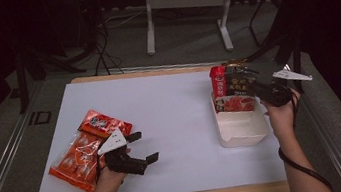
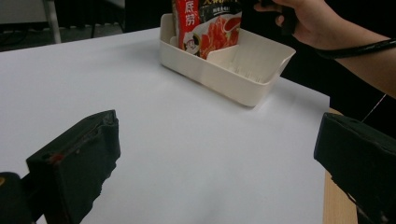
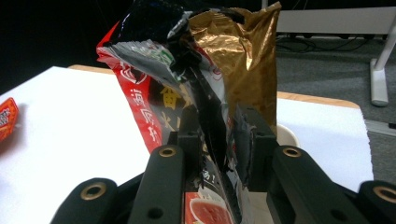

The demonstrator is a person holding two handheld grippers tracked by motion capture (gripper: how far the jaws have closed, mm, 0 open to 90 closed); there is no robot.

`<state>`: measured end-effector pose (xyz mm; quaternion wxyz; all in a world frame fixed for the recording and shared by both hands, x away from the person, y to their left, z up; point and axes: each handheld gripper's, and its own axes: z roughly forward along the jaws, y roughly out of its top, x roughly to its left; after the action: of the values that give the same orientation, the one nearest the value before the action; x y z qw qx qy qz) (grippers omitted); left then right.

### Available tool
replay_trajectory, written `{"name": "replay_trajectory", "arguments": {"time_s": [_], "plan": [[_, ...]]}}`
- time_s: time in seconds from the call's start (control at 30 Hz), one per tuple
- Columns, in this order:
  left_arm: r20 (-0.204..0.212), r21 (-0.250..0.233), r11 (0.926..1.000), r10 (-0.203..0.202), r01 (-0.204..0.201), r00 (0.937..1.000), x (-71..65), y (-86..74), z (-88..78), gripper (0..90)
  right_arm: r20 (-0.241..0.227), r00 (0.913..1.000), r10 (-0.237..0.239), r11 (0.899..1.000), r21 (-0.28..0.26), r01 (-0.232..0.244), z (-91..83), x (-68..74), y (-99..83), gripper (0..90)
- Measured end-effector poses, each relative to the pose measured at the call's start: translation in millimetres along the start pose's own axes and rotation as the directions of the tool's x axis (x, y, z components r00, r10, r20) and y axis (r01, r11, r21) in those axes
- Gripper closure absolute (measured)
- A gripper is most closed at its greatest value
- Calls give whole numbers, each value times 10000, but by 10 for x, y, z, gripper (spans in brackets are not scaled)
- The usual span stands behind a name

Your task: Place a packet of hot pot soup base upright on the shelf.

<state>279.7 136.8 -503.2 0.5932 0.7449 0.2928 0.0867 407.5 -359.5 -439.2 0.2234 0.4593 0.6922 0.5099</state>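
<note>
A cream box [image 1: 242,134] stands at the table's right; in the left gripper view the cream box [image 2: 224,79] has a divider. Upright in its far end are a red packet [image 1: 218,81] and a black and gold packet [image 1: 240,82]. My right gripper [image 1: 258,88] reaches in from the right and is shut on the black and gold packet [image 3: 210,93], whose crumpled foil rises between the jaws of the right gripper [image 3: 219,135]. Near the front left, my left gripper [image 1: 144,146] rests low over the table, open with nothing in it [image 2: 219,158].
Red snack packets [image 1: 78,157] lie flat at the table's left, partly under my left hand, one more red packet [image 1: 96,124] just behind. The white table top [image 1: 170,106] lies bare between the packets and the box. A desk frame [image 1: 185,3] stands on the floor beyond.
</note>
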Motion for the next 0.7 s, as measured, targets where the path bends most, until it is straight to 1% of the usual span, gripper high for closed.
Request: {"name": "replay_trajectory", "arguments": {"time_s": [0.1,0.17,0.23,0.33,0.4,0.47,0.57,0.6,0.67,0.7], "plan": [[-24,11,10000,-57,57,10000,12,-6,-3,6,126,9999,-45,10000,58,44,-20,-13,-18,741],[-33,41,10000,-2,2,10000,11,-5,-7,6,157,9999,-45,10000,19,45,-36,-23,-44,744],[-31,13,10000,-35,35,10000,13,-3,-10,6,150,9998,104,9999,6,-104,-41,-37,-63,743],[-47,-2,10000,-68,67,10000,20,-2,-9,6,162,9997,189,9998,57,-190,-41,-36,-61,728],[-53,74,10000,26,-25,10000,23,2,-9,7,202,9994,274,9996,52,-276,-48,-22,-49,678],[-6,109,9999,77,-77,10000,27,8,-11,7,96,9989,467,9987,-201,-465,-81,-17,-22,567],[72,193,9996,196,-197,9998,32,19,-10,7,122,9982,580,9976,-378,-575,-153,1,28,463],[126,275,9995,160,-163,9998,33,27,-9,7,147,9984,551,9979,-349,-546,-173,16,41,445],[287,374,9993,10,-21,9996,44,50,-17,7,219,9987,462,9984,-334,-454,-220,55,63,370],[362,388,9992,-34,20,9993,48,65,-26,7,131,9987,502,9982,-346,-497,-249,73,74,343]]}}
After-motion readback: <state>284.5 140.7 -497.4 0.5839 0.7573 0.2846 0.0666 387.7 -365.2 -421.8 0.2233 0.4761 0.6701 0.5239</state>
